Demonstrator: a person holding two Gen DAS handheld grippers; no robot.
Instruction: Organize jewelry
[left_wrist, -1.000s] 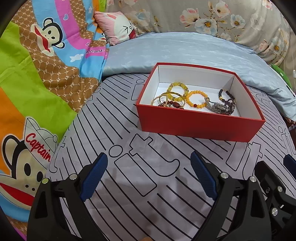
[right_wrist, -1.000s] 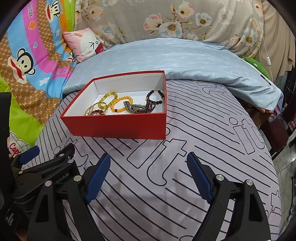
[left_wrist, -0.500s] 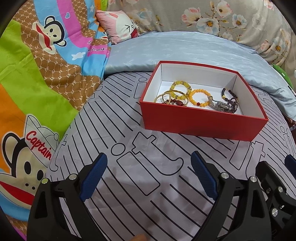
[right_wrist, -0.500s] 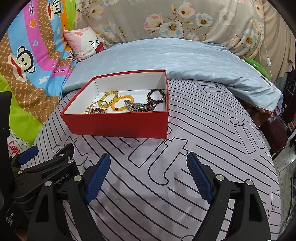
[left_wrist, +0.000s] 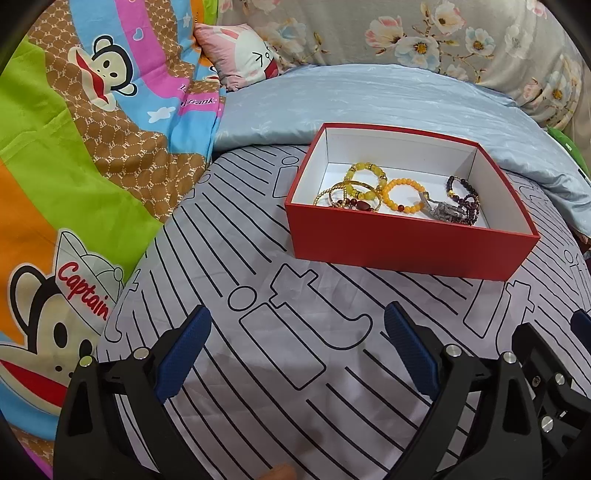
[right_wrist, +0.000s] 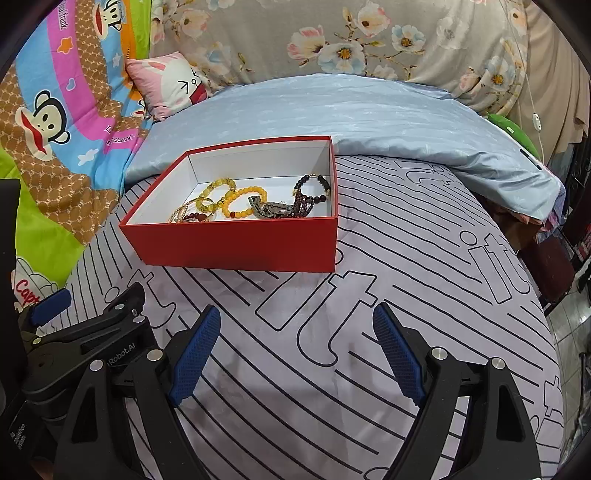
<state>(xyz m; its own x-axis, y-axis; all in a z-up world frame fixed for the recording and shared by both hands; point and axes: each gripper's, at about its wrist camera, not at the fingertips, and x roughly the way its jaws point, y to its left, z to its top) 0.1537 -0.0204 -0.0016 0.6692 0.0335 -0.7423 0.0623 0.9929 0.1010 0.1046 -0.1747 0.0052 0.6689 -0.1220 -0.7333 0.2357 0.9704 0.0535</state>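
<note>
A red box (left_wrist: 406, 243) with a white inside stands on the striped bed sheet; it also shows in the right wrist view (right_wrist: 236, 243). Inside lie several bracelets: a yellow bead one (left_wrist: 364, 177), an orange bead one (left_wrist: 402, 195), a dark purple bead one (left_wrist: 463, 195), gold ones (left_wrist: 343, 195) and a grey metal watch band (left_wrist: 445, 211). My left gripper (left_wrist: 297, 339) is open and empty, low over the sheet in front of the box. My right gripper (right_wrist: 295, 341) is open and empty, beside the left one.
A light blue quilt (right_wrist: 351, 110) lies behind the box. A colourful monkey-print blanket (left_wrist: 74, 147) covers the left side, with a pink rabbit cushion (left_wrist: 240, 62) at the back. The bed's edge drops off at the right (right_wrist: 554, 295).
Both grippers have drawn back slightly and shifted left, so the box sits further right and away in the left view. Both stay open and empty.
</note>
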